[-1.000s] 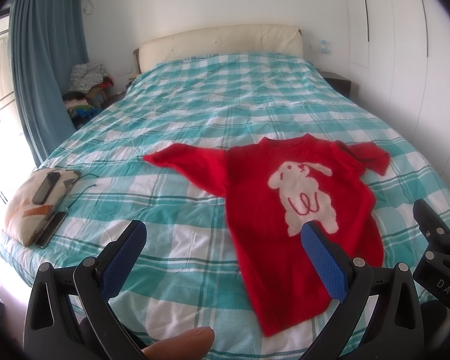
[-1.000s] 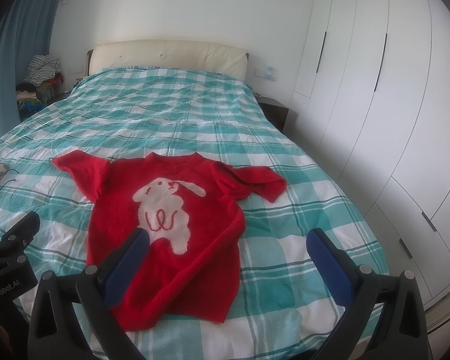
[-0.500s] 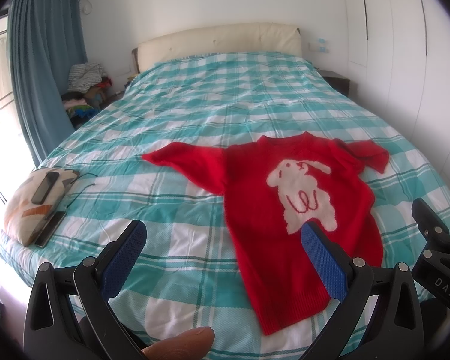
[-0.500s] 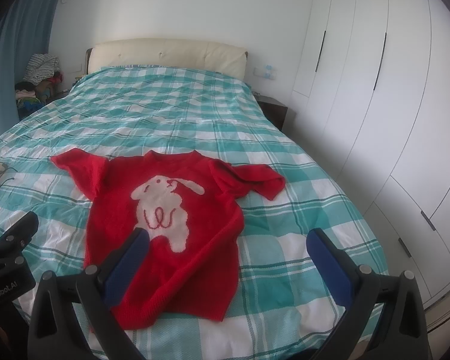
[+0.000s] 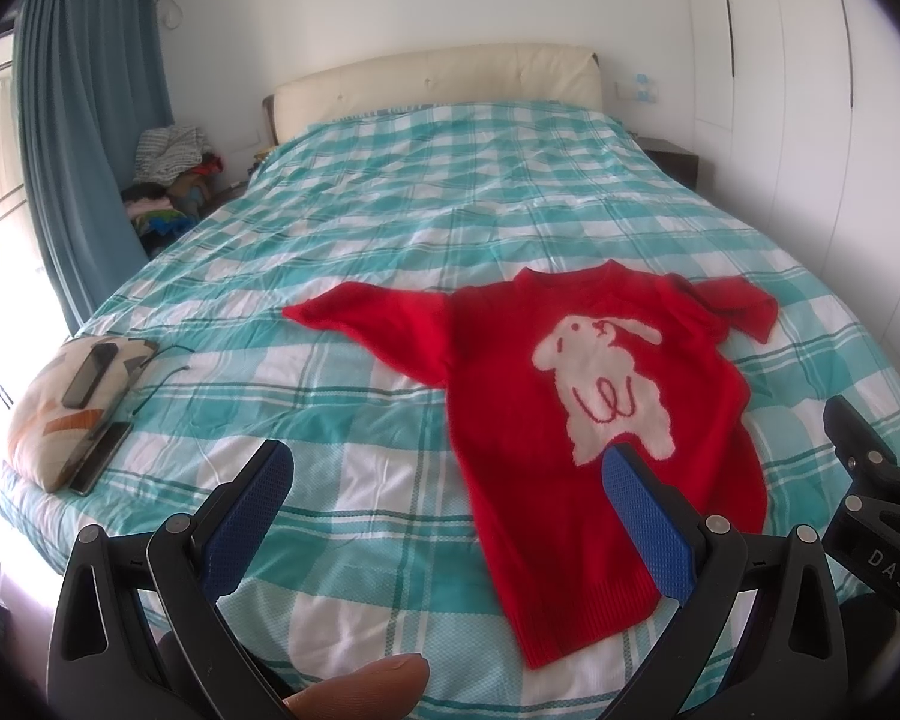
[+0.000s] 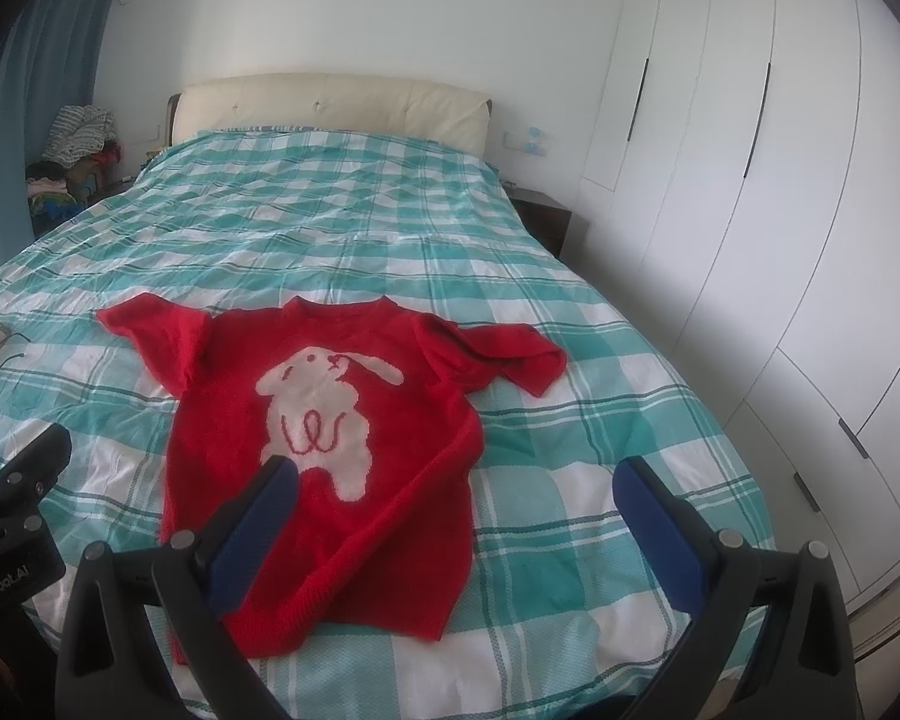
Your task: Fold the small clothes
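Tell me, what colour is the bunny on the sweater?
The bunny is white with red stitched lines, on a red sweater. The right wrist view shows it best.

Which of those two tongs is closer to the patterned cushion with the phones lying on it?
Left. The left tongs hover open near the bed's foot, with the patterned cushion just off to their left. The right tongs, also open, sit across the red knitted rabbit sweater, farther away.
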